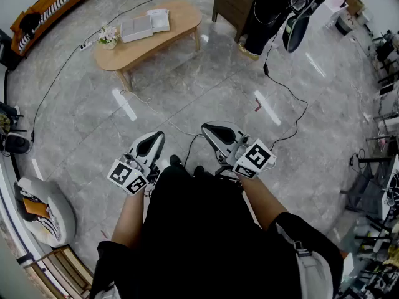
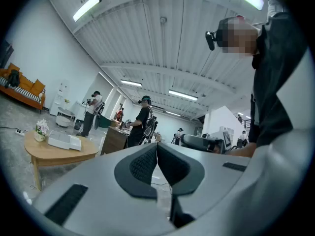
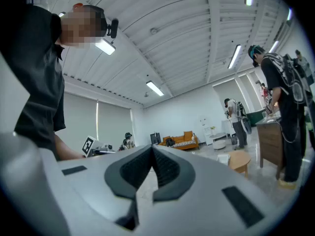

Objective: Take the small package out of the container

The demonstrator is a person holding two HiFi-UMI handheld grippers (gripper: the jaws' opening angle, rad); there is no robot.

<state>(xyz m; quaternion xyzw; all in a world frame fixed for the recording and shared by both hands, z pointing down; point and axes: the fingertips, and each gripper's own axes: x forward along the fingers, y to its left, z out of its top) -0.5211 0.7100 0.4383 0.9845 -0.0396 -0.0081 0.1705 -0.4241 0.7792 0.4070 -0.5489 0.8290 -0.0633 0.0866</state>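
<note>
I stand on a grey marble floor and hold both grippers level in front of my waist. The left gripper (image 1: 153,142) is shut, its dark pads pressed together with nothing between them (image 2: 157,146). The right gripper (image 1: 213,130) is shut and empty as well (image 3: 151,149). Far ahead a low wooden table (image 1: 174,27) carries flat white boxes (image 1: 144,25) and a small flower pot (image 1: 108,37). I cannot make out a small package in any view. Both grippers are well away from the table.
A black cable (image 1: 283,89) runs across the floor ahead of me. A dark wooden cabinet (image 1: 232,5) with a person beside it (image 2: 143,124) stands beyond the table. An orange sofa (image 1: 50,2) lines the far left wall. A cushioned stool (image 1: 40,210) sits at my left.
</note>
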